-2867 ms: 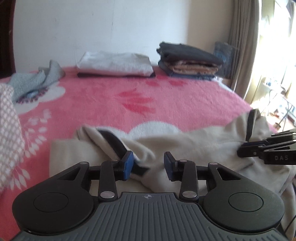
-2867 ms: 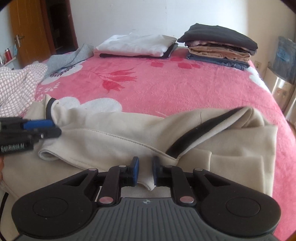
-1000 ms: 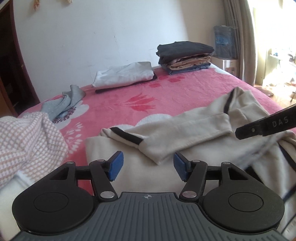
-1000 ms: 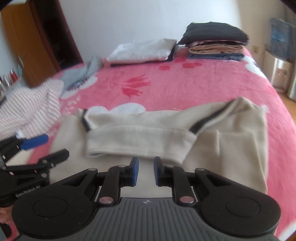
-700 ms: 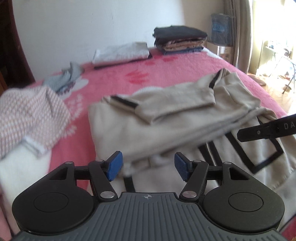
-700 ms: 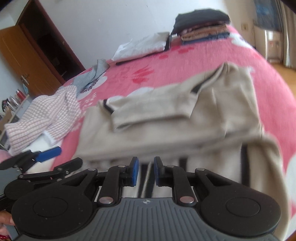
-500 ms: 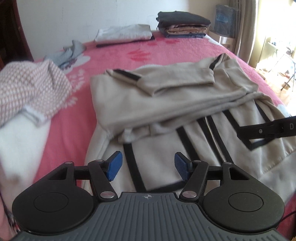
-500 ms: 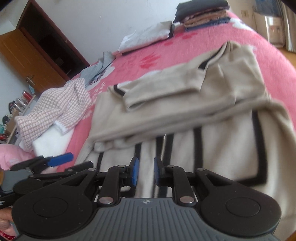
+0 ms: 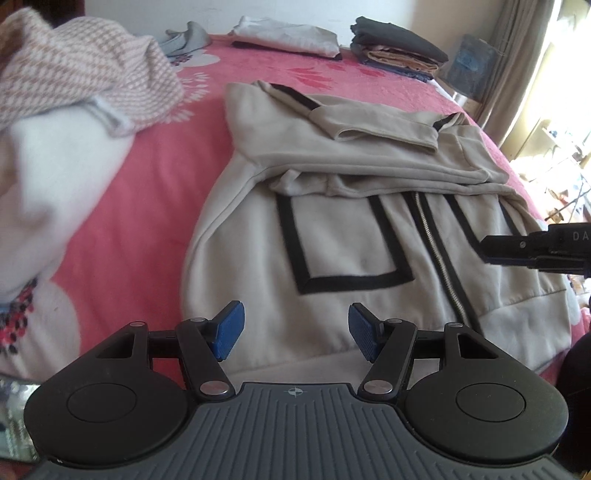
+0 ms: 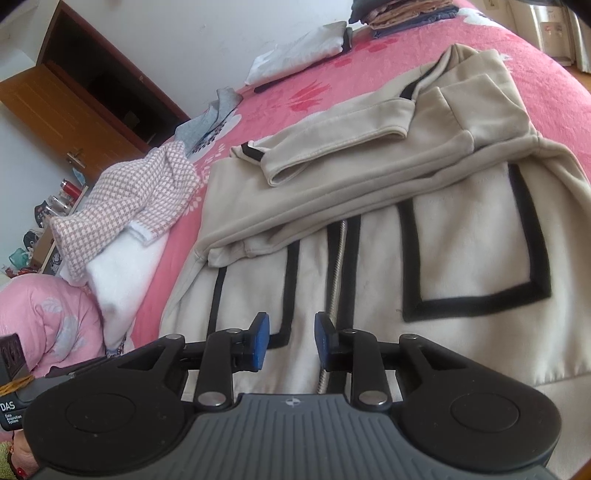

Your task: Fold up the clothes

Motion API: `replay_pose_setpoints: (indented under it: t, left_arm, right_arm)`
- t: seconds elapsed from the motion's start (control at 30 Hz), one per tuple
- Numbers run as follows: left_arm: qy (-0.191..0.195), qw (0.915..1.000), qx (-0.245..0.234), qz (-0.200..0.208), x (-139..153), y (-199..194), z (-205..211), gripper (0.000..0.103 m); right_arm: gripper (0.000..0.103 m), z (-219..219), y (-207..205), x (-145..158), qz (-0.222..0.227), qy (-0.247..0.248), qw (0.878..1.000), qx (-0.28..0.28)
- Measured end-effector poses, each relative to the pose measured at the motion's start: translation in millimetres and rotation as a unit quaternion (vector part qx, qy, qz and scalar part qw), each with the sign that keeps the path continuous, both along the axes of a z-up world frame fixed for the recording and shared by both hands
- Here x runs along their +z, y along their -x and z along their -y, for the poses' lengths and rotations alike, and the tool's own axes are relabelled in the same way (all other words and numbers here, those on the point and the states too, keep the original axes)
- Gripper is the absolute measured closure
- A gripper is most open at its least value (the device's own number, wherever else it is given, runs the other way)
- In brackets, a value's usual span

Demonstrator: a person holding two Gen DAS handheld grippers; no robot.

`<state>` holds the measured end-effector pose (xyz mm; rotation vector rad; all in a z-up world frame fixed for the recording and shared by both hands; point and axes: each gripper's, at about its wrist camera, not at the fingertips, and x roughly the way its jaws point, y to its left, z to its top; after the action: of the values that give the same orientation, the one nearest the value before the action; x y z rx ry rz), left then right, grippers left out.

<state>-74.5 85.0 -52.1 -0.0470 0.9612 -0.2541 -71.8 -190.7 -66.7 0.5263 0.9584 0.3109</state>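
A beige jacket [image 9: 354, 236] with black trim and a metal zipper [image 9: 434, 243] is laid out front-up on a bed [image 9: 140, 221] covered by a pink flowered blanket. Its sleeves [image 10: 332, 147] are seen folded across the chest, one over the other, and the lower half with its black-outlined pockets [image 9: 343, 240] is spread toward the near edge of the bed.

The left claw [image 9: 295, 328] is held over the jacket's hem, its blue pads spread well apart with nothing gripped between them. The right claw [image 10: 291, 343] is held over the zipper near the hem; its jaws are opening, and no cloth is pinched by them.

A pink checked garment [image 9: 81, 70] and a white cloth [image 9: 48, 192] are heaped on the bed just beside the jacket. Folded clothes are stacked [image 9: 399, 55] at the bed's far end, beside a folded white piece [image 9: 288, 35].
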Motion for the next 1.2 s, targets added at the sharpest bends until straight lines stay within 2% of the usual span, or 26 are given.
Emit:
replay_pose_setpoints:
  t: [0.17,0.33,0.67,0.9,1.2]
  left_arm:
    - [-0.015,0.9995,0.024,-0.014,-5.4,22.9,-23.8,0.040]
    - [-0.011,0.9975,0.061,-0.032,-17.3,38.7,-45.6,0.040]
    - [0.037,0.9931,0.108,-0.029,-35.8,45.3,-60.1,0.040]
    - [0.083,0.9900,0.112,-0.022,-39.2,38.1,-61.7,0.040]
    - [0.152,0.9797,0.126,-0.036,-48.6,14.5,-68.9,0.040]
  right_arm:
    - [0.074,8.6,5.6,-2.9,-0.007,-0.002,1.000,-0.003]
    - [0.071,18.6,8.4,-3.2,-0.015,-0.003,1.000,-0.011]
    - [0.068,17.1,13.7,-0.6,-0.027,0.007,1.000,-0.014]
    - [0.068,9.8,11.8,4.5,-0.032,0.018,0.999,-0.008]
    - [0.067,1.5,13.4,13.5,-0.035,0.040,0.999,0.003]
